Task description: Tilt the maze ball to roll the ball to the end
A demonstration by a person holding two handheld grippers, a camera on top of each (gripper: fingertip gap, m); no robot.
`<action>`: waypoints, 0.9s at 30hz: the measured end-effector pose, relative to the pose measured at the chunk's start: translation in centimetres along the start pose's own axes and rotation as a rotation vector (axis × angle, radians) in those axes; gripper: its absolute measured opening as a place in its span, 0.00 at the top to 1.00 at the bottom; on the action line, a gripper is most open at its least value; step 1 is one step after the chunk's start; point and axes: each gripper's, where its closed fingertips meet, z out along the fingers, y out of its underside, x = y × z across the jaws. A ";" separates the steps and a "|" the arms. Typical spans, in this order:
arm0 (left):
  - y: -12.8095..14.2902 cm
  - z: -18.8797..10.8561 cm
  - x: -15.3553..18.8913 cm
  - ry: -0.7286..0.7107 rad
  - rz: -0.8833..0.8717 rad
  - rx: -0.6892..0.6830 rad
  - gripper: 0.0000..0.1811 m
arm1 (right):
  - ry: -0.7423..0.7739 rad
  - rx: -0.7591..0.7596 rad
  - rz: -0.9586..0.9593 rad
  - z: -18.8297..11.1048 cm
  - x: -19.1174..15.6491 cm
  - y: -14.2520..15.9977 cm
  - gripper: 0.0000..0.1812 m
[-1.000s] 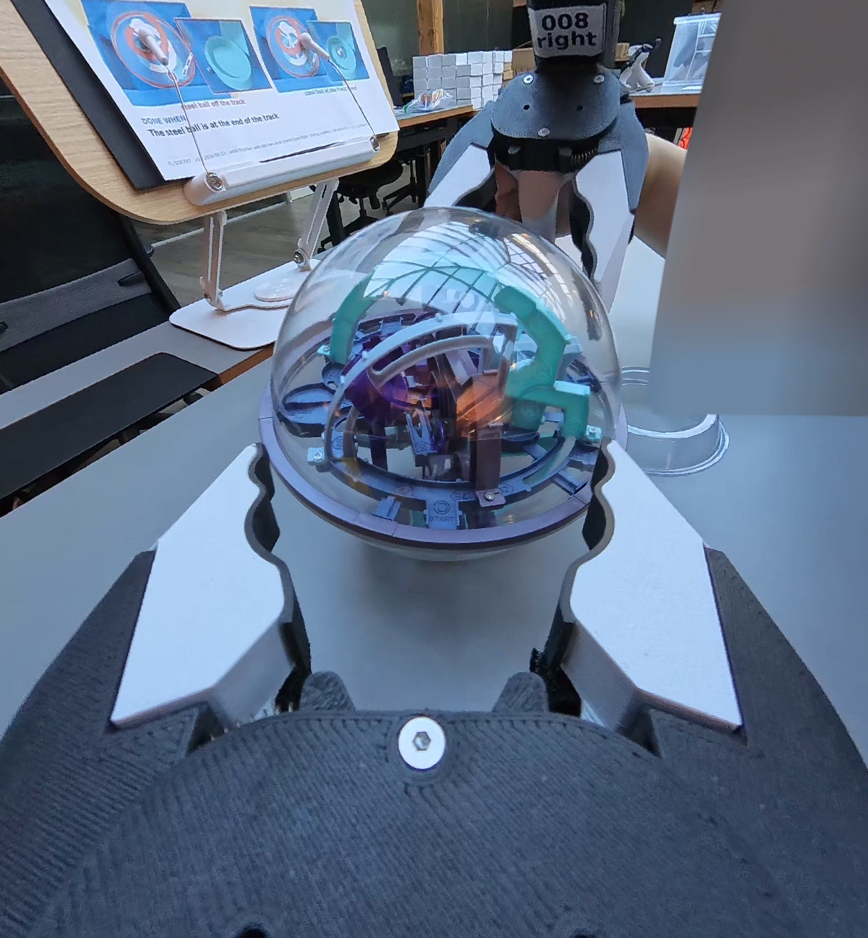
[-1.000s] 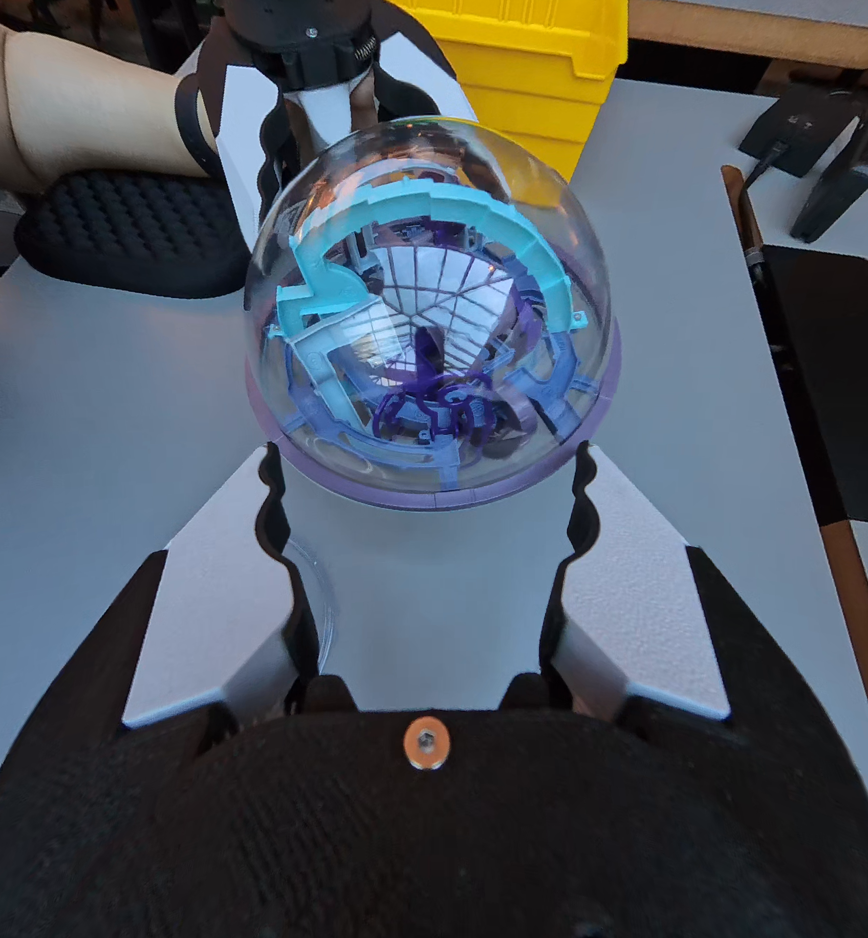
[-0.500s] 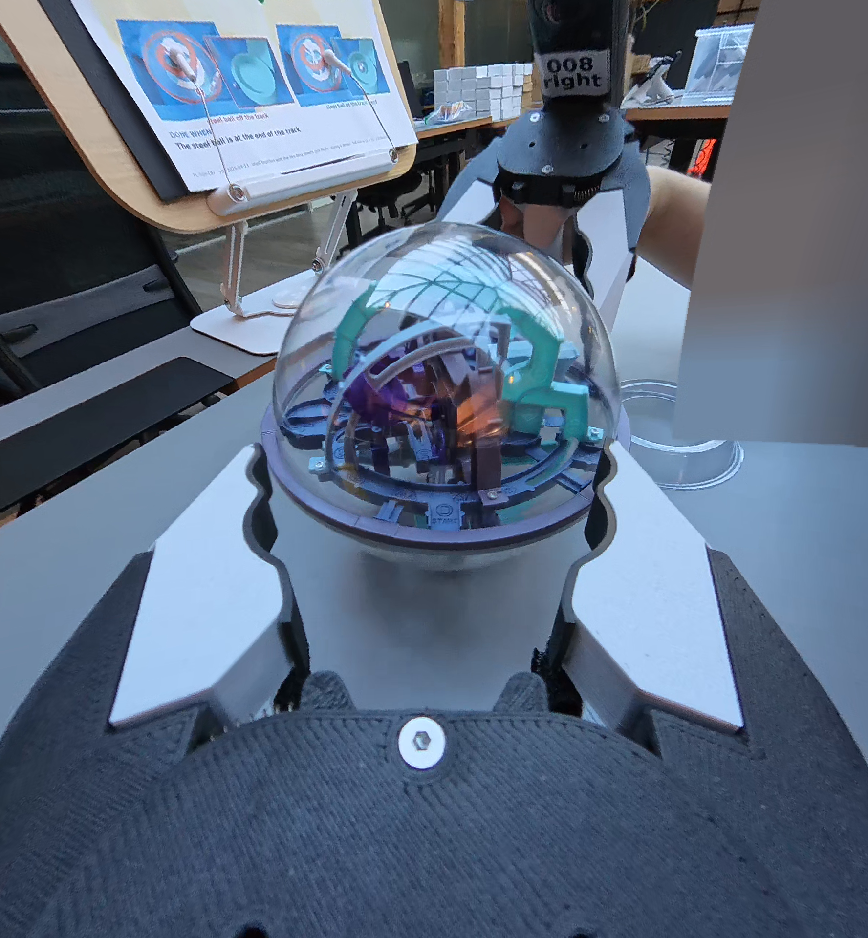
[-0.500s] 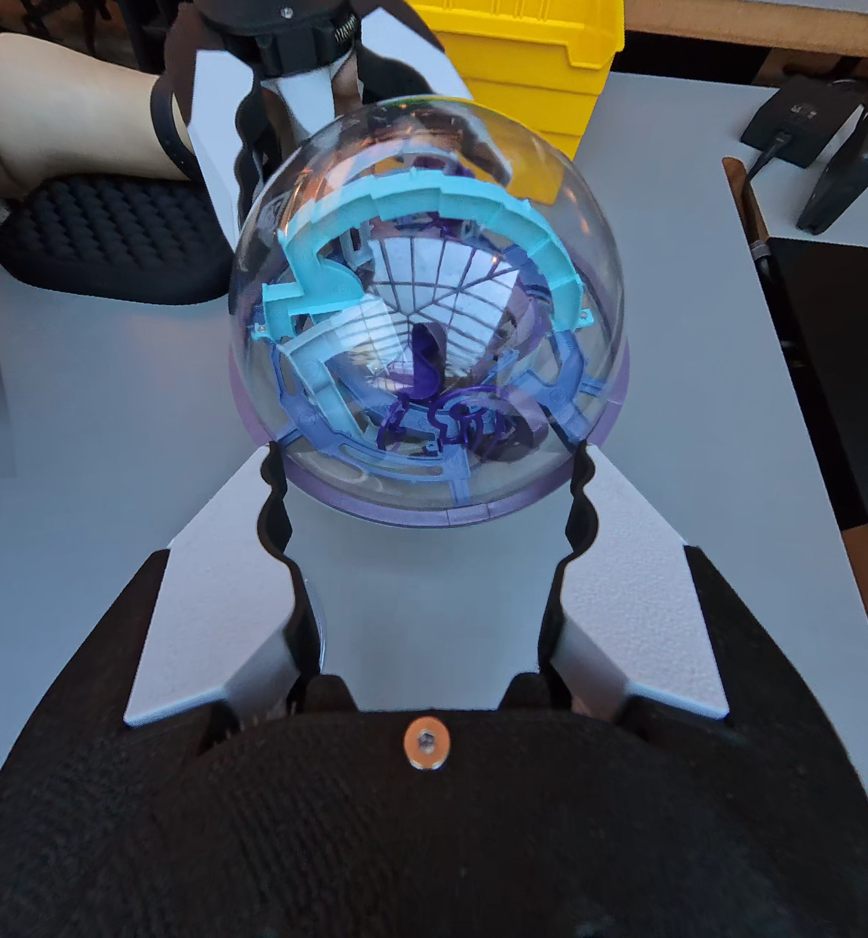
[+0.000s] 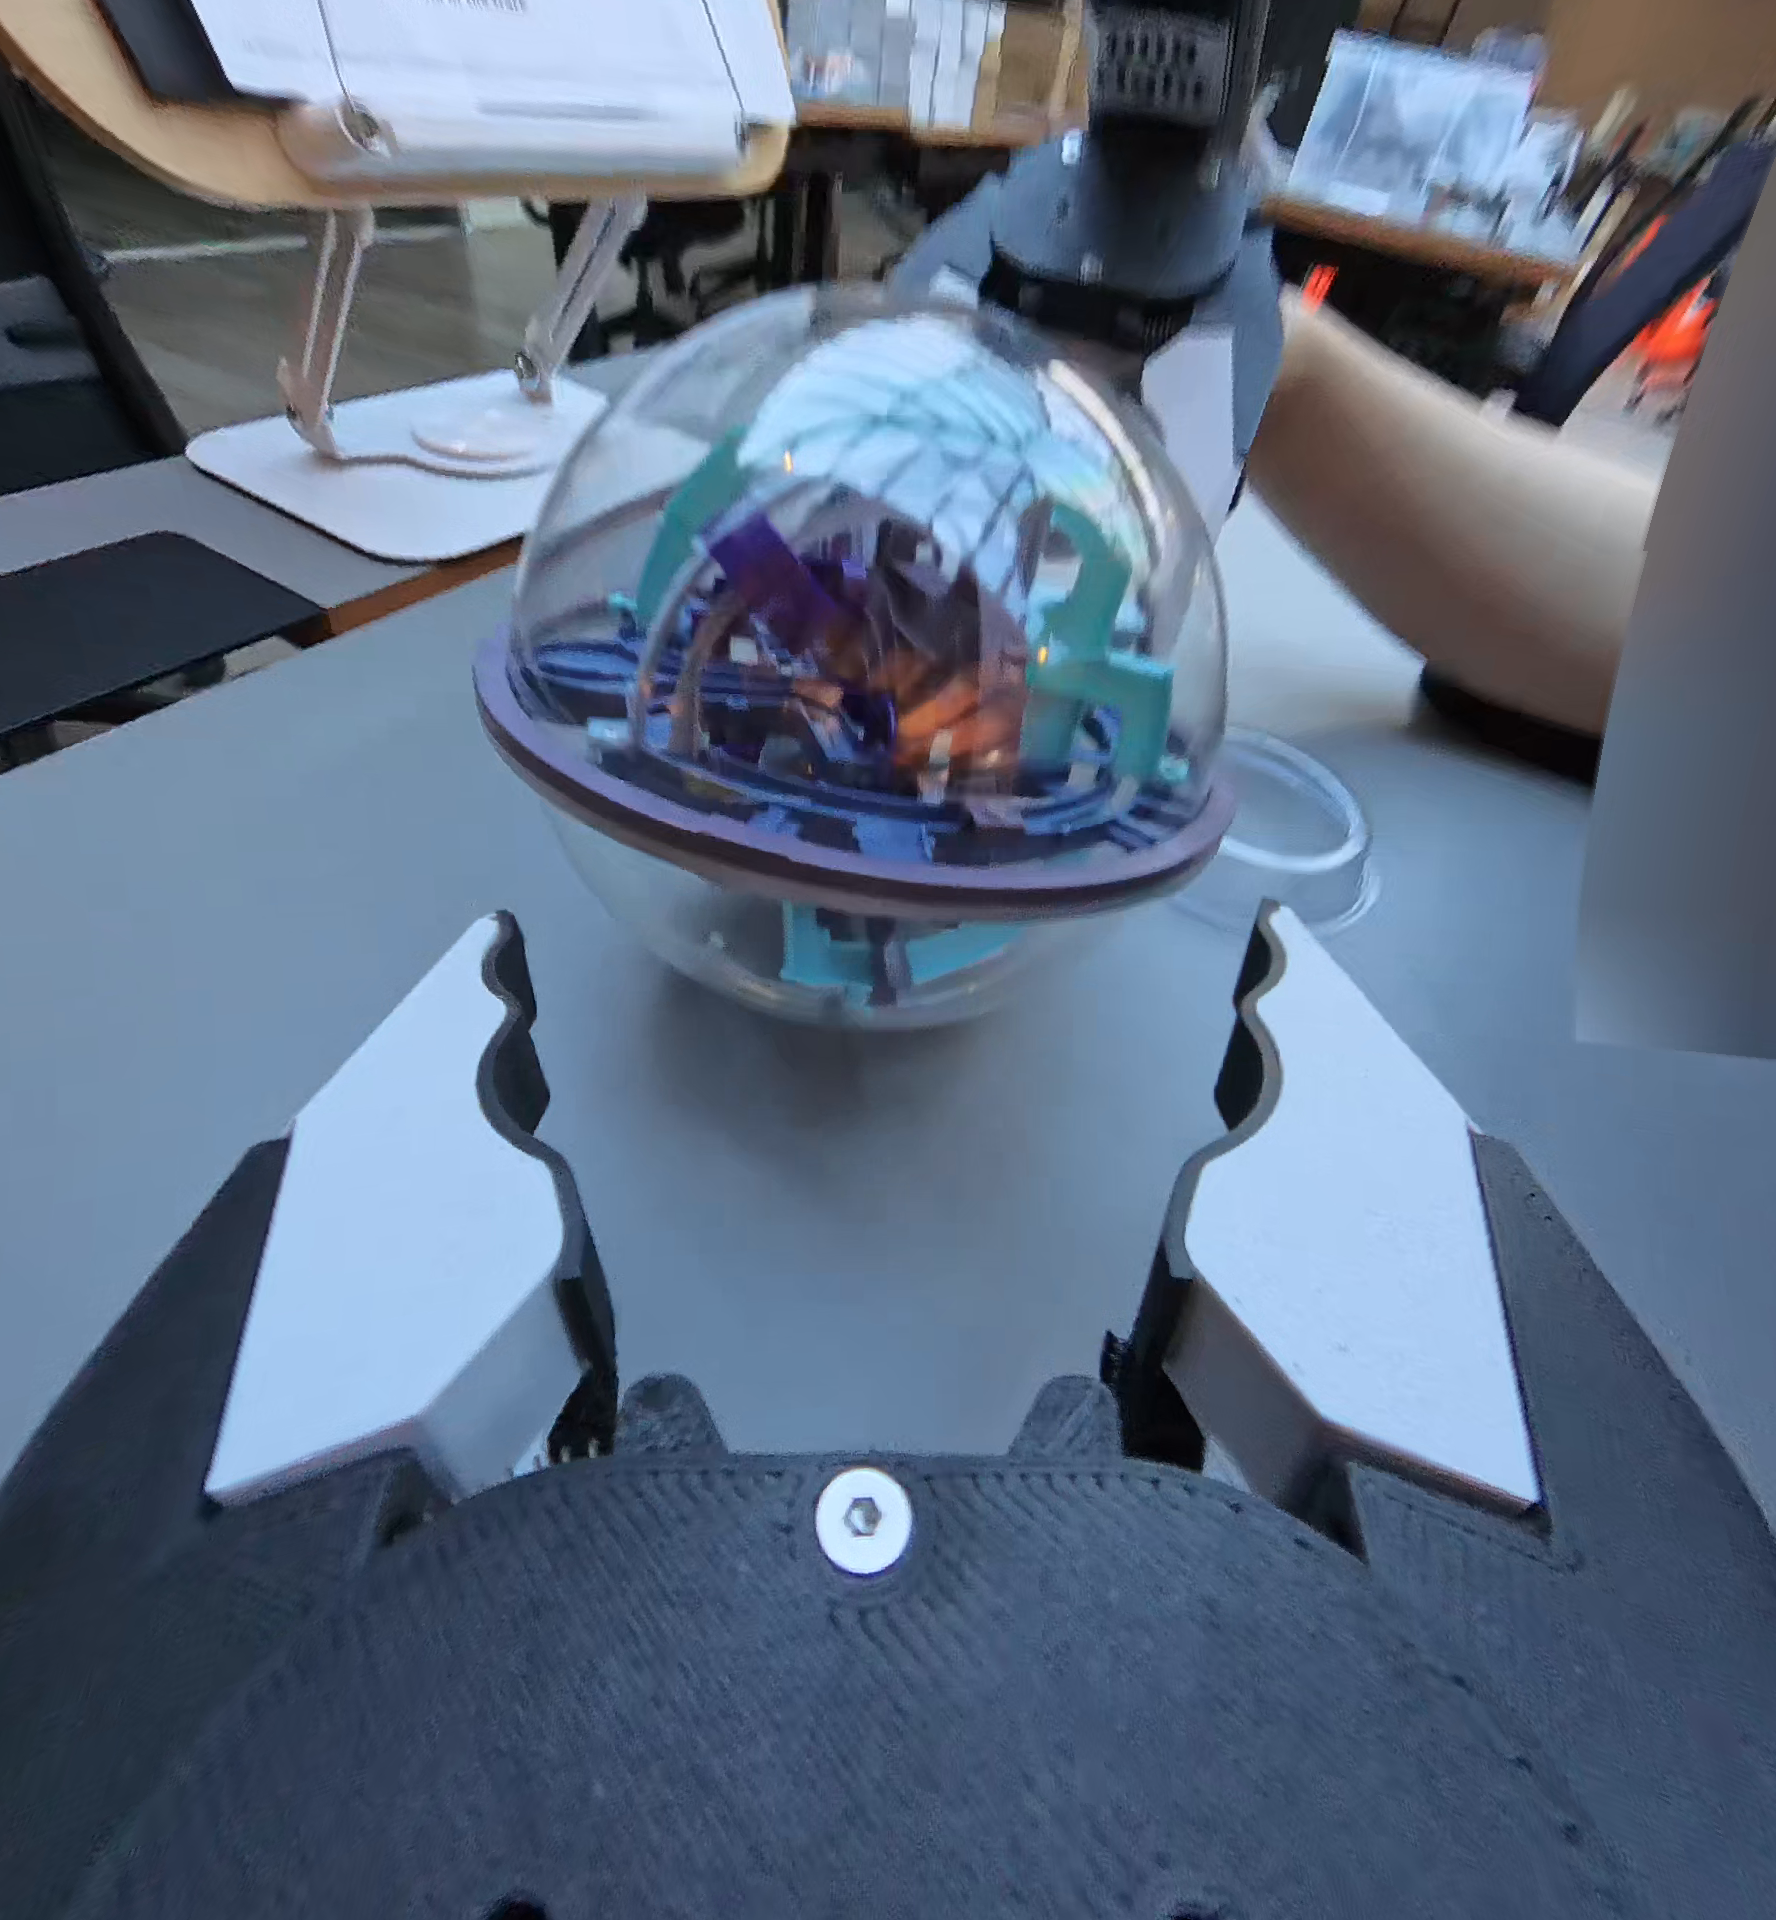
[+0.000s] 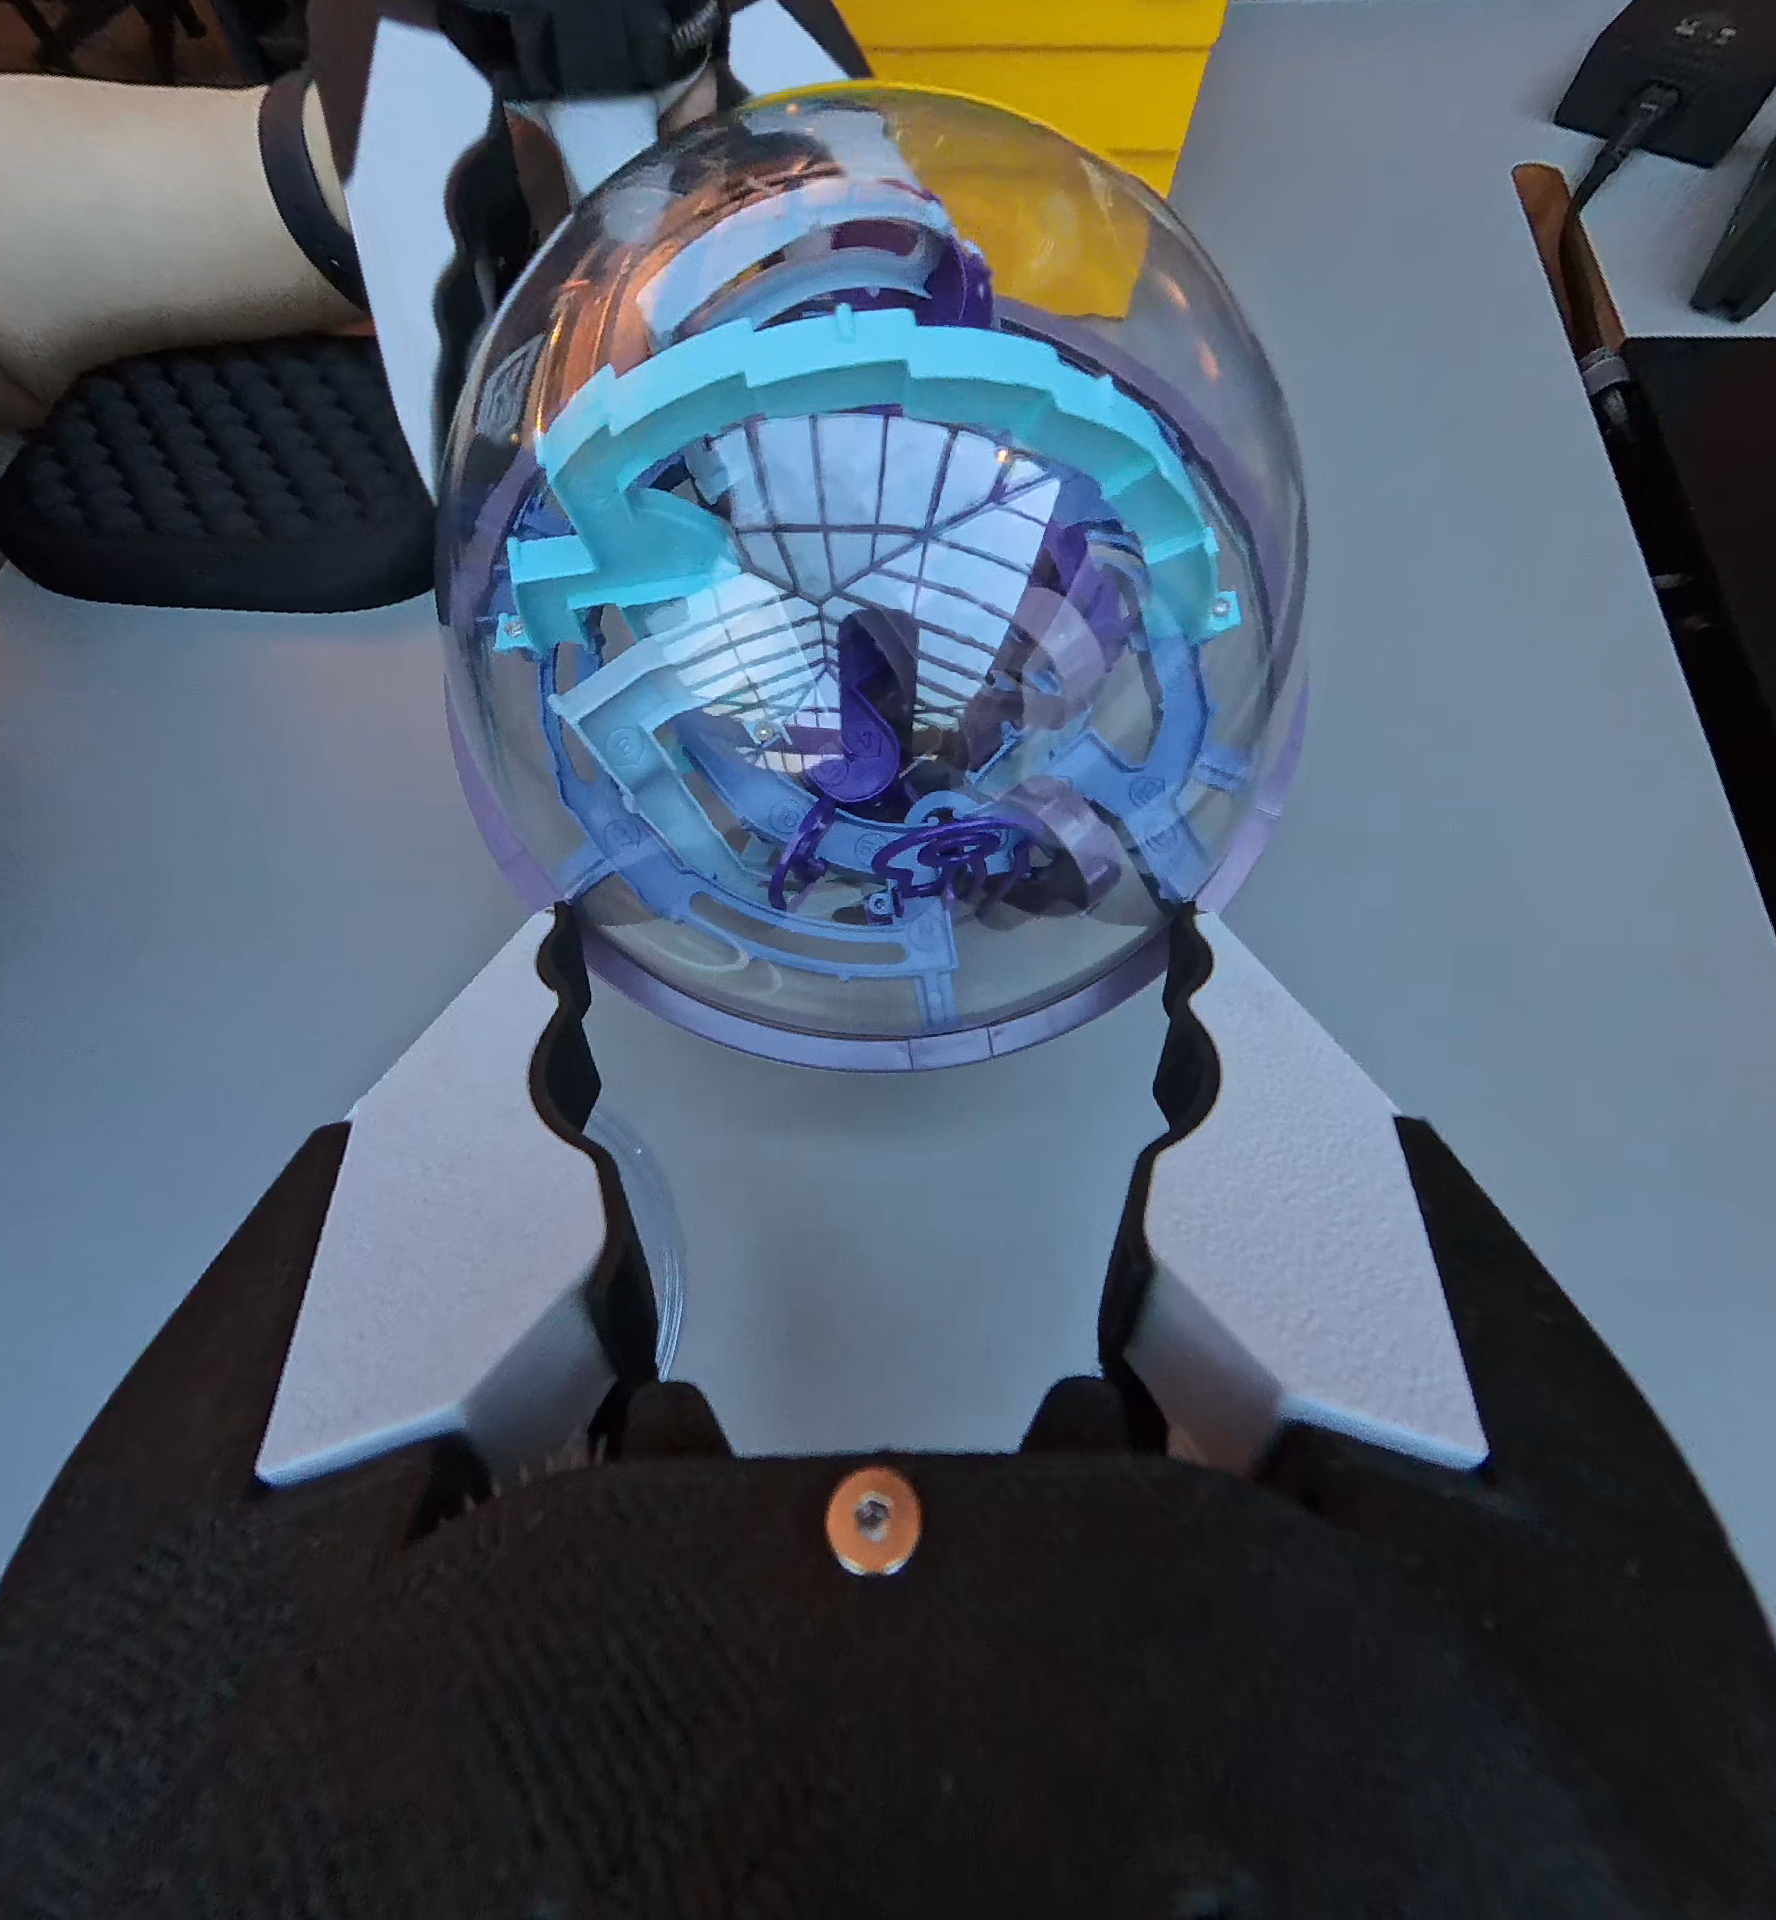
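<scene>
1. Since tilting needs propping rather than pinching, the left gripper (image 5: 884, 920) hangs spread, just short of the maze ball (image 5: 853, 665).
2. The maze ball leans on the table (image 5: 188, 883); the right gripper (image 6: 868, 914), also spread, touches its far side.
3. A paper stand (image 5: 396, 447) sits well left of it; a clear ring (image 5: 1299, 831) just right limits rolling room.

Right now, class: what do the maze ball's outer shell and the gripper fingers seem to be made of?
Maze ball shell: apparently clear, glossy hard plastic; tracks show through it and it mirrors the ceiling. Left gripper fingers: pale, matte flat faces, metal or plastic, unclear; their dark wavy inner edges look rubbery.
</scene>
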 end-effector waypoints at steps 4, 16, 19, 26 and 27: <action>2.3 2.0 -0.1 -0.067 0.115 -0.101 0.27 | -0.008 -0.004 0.030 0.2 0.0 0.0 0.38; -0.9 2.5 -0.8 -0.016 0.039 0.073 0.32 | 0.120 -0.024 -0.065 -1.5 1.4 -0.6 0.25; -0.9 3.2 -1.0 0.004 0.009 0.067 0.30 | 0.142 0.079 -0.117 -1.2 1.5 -2.7 0.26; -1.5 4.0 -1.3 0.009 0.011 0.070 0.25 | 0.145 -0.111 -0.126 0.1 1.5 0.3 0.34; -2.0 4.1 -1.3 0.017 0.007 0.086 0.25 | 0.138 -0.143 -0.118 0.0 1.6 1.0 0.37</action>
